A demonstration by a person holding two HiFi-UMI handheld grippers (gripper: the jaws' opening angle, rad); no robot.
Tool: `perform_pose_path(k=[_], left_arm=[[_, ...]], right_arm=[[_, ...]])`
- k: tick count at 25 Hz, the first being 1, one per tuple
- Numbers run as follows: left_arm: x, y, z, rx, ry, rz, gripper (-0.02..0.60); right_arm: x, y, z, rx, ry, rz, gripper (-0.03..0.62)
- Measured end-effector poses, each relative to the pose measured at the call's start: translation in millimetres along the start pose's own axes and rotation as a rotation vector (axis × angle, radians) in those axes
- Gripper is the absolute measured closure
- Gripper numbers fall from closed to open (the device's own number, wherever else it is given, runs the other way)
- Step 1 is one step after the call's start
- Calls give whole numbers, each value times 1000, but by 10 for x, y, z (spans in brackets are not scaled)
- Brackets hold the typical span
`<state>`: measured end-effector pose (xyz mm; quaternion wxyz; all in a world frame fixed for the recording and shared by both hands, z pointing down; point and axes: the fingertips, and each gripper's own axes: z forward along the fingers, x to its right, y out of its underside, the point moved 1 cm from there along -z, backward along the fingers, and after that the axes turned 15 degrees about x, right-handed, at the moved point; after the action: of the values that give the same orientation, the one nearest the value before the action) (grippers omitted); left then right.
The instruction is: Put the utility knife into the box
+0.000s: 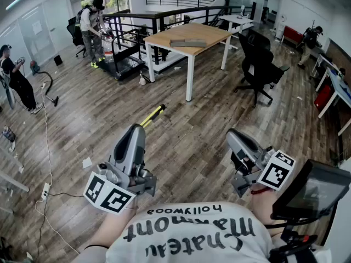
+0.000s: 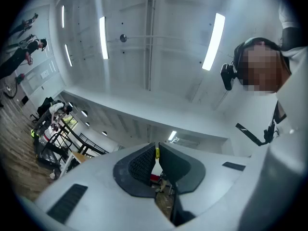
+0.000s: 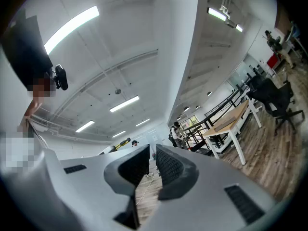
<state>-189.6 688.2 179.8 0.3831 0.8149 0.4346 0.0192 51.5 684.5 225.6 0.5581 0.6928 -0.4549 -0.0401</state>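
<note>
In the head view my left gripper (image 1: 137, 129) is held over the wooden floor, shut on a yellow and black utility knife (image 1: 153, 115) that sticks out ahead of its jaws. A sliver of the knife's yellow (image 2: 156, 151) shows between the closed pads of the left gripper (image 2: 157, 158). My right gripper (image 1: 233, 136) is at the right, level with the left one. Its jaws (image 3: 152, 163) stand close together with nothing between them. The knife (image 3: 120, 143) also shows to its left. A flat box (image 1: 187, 43) lies on the far wooden table (image 1: 211, 33).
Black office chairs (image 1: 260, 64) stand right of the table. People (image 1: 90, 29) stand at the far left by a black railing (image 1: 137, 21), another person (image 1: 16, 81) nearer. A cable and power strip (image 1: 45, 190) lie on the floor at the left.
</note>
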Motion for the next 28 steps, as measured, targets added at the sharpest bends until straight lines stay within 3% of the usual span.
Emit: perform_pose_path(k=[17,28], left_arm=[[-7,26,-39,4,-9,-4,557],[-395,-188,-192,-5,-29,6,557]], right_arm=[[63,-8,-63,21,24,31,545],[-14,234,192,69,14,29,545]])
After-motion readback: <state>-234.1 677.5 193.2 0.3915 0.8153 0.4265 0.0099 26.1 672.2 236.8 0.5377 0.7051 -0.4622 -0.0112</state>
